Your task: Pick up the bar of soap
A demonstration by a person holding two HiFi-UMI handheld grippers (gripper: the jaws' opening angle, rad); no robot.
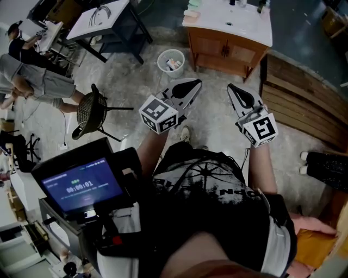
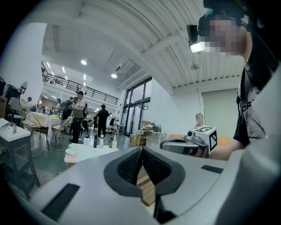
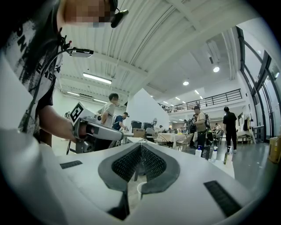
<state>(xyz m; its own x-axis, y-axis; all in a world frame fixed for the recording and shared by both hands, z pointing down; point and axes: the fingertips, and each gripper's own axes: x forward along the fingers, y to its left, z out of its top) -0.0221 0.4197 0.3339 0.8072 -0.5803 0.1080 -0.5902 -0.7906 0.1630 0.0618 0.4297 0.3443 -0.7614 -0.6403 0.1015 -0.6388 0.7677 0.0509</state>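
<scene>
A wooden washstand with a white top (image 1: 247, 26) stands ahead of me across the floor. A pale green and pink stack of small blocks (image 1: 191, 13) lies at its left end, and shows again as the stack (image 2: 75, 152) in the left gripper view. I cannot tell which block is the soap. My left gripper (image 1: 198, 82) and right gripper (image 1: 229, 87) are held side by side in the air, well short of the stand. Both point roughly level toward it. In their own views the left gripper (image 2: 142, 151) and right gripper (image 3: 141, 147) are shut with nothing between the pads.
A white bucket (image 1: 171, 61) stands on the floor in front of the washstand. A black mesh chair (image 1: 91, 111) is to the left and wooden planks (image 1: 304, 100) are to the right. Bottles (image 2: 97, 141) stand on the counter. Several people stand at tables in the hall.
</scene>
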